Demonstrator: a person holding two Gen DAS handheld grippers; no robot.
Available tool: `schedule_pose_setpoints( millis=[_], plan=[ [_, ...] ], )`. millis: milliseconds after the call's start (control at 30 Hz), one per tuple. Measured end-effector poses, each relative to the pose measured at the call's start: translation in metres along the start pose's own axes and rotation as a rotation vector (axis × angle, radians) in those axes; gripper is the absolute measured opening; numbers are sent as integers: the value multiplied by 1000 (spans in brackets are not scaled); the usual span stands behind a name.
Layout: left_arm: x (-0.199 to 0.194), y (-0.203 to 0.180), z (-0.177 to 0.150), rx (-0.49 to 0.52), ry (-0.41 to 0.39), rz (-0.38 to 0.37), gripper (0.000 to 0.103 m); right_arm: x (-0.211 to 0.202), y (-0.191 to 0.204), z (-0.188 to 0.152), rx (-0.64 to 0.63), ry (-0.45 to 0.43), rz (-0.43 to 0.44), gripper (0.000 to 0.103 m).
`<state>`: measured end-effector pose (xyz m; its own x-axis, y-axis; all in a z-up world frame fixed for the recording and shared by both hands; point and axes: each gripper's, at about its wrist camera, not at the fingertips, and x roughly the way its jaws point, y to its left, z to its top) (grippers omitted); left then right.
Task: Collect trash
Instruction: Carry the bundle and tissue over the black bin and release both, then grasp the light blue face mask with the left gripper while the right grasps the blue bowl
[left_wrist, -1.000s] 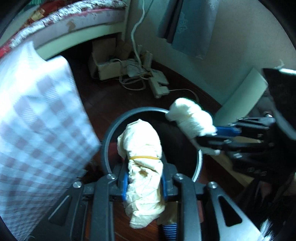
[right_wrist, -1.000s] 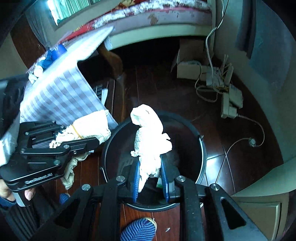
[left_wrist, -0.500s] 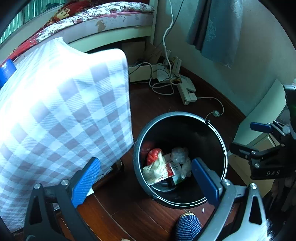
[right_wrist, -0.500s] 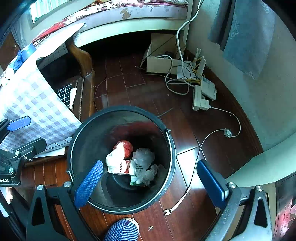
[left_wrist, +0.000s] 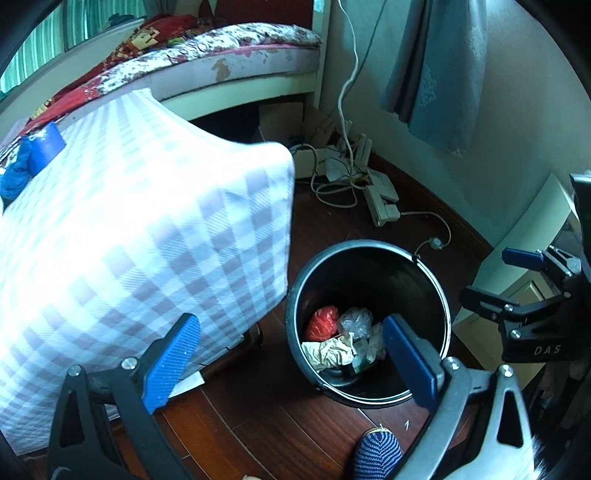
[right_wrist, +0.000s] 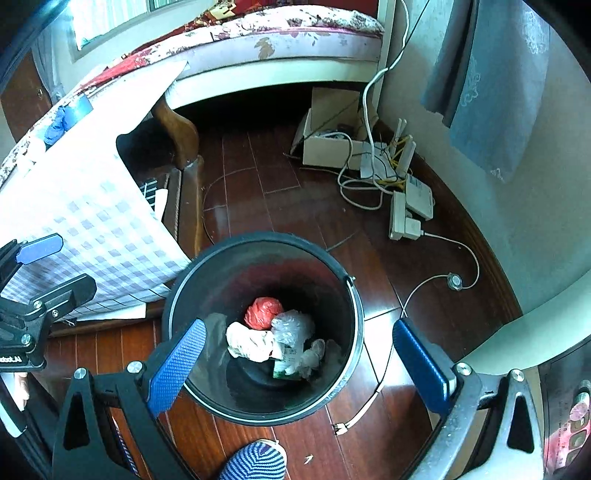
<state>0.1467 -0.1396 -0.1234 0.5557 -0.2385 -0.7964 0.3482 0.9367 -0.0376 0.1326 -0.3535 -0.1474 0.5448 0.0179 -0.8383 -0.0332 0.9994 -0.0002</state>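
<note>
Both grippers hang above the black bin (right_wrist: 354, 306) on the wooden floor (right_wrist: 288, 206), jaws spread and empty; left gripper (left_wrist: 291, 354), right gripper (right_wrist: 299, 360); the crumpled trash (right_wrist: 273, 332) lies at the bin's bottom, apparently dropped clear.

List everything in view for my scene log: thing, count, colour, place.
Bin: one, black, on the floor below both grippers.
Trash in the bin: red wad, clear bag, cream wad, small carton.
Checked cloth: one, white and lilac, over the table left of the bin.
Power strips: white, with cables, by the wall.
Cardboard box: one, near the bed.
Bed: floral cover, far side.
Curtain: blue, on the wall.
Striped slipper: blue, bottom edge.
Left gripper: open, empty.
Right gripper: open, empty.
</note>
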Motion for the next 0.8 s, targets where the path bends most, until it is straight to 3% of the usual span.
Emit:
schedule_pose_setpoints(
  millis=[800],
  plan=[
    [-71, 68, 2, -149, -148, 92, 101, -59, 81, 45, -123, -165, 77, 102]
  ],
)
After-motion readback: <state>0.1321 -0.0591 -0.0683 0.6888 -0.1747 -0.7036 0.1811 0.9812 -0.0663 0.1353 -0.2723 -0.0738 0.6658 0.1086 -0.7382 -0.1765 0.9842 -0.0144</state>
